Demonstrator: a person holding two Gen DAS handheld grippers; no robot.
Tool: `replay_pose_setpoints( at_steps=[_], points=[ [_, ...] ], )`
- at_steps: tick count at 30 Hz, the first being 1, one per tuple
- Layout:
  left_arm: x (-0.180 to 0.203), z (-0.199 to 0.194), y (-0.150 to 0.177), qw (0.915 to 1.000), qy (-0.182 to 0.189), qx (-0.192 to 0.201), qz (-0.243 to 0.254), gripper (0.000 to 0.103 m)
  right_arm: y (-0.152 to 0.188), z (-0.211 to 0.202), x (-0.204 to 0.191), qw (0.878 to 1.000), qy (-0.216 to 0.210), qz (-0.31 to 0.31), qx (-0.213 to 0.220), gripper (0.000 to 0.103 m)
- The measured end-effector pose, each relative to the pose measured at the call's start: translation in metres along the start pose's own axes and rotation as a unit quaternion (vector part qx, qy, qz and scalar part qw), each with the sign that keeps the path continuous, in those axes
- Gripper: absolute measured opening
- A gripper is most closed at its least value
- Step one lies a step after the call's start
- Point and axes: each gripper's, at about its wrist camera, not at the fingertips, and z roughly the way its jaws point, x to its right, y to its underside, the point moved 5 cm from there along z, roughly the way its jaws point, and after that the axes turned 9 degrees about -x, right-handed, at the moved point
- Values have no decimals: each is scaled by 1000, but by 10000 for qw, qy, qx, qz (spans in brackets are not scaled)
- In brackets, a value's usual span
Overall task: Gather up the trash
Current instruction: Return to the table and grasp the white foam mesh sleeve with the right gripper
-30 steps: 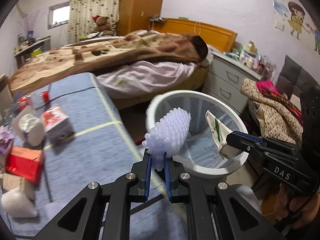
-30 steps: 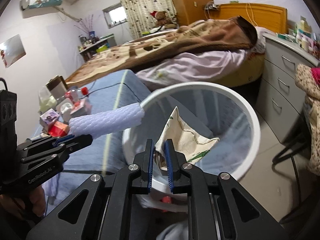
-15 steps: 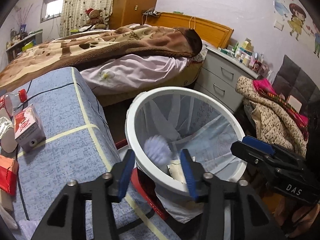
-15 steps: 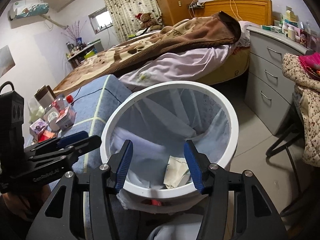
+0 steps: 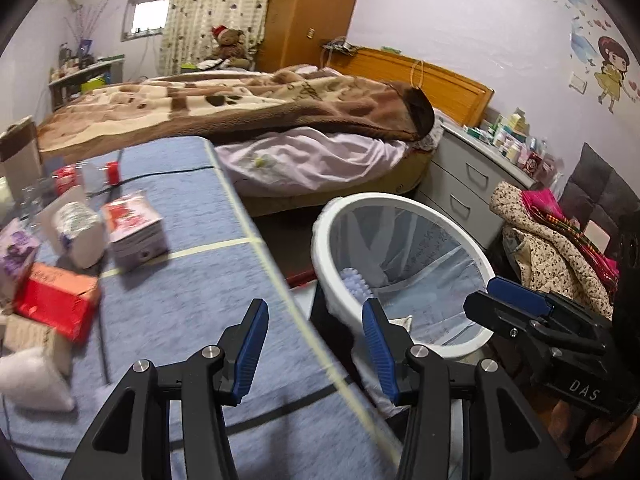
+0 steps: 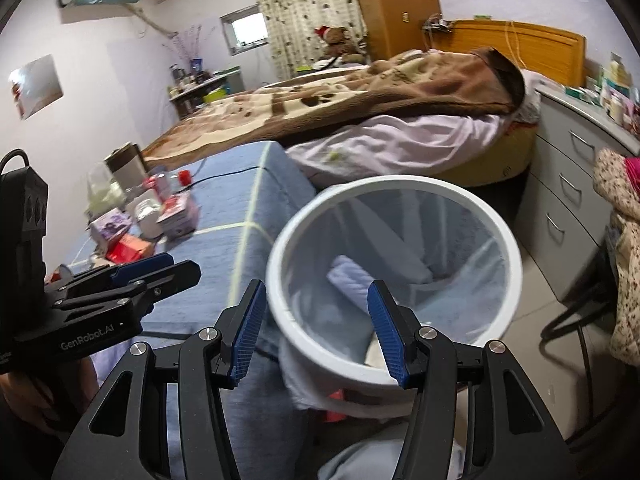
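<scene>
Two grippers in view, both released: left gripper (image 5: 314, 346) with blue pads spread and empty above the edge of the blue cloth-covered table (image 5: 192, 312); right gripper (image 6: 316, 330) likewise spread and empty, over the rim of the one round white mesh-lined bin (image 6: 516, 256). Inside the bin: one pale lilac knobbly foam sleeve (image 6: 352, 276) and one crumpled white paper wrapper (image 6: 376, 354). On the table: one red carton (image 5: 56, 304), one white-and-red carton (image 5: 136, 228), one purple-printed box (image 5: 16, 254).
</scene>
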Motion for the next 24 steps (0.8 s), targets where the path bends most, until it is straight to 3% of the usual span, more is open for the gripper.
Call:
replay_pose_setpoints(
  at_steps=[8,11,13,24],
  points=[
    [-40,-49,25,9977,-410,474,-253,49,2,-4,-38,9987,-219,-456,30,55],
    [-58,-66,37,9952,-597,656,-407,63,6,-5,-54,9975,-336,-623,29,55],
    [-68,-75,46,9935,-707,741,-493,65,9,-6,-65,9965,-384,-744,49,55],
    [-127,-105,96,9809,-1443,585,-1168,65,24,0,-115,9904,-664,-1205,-126,54]
  ],
)
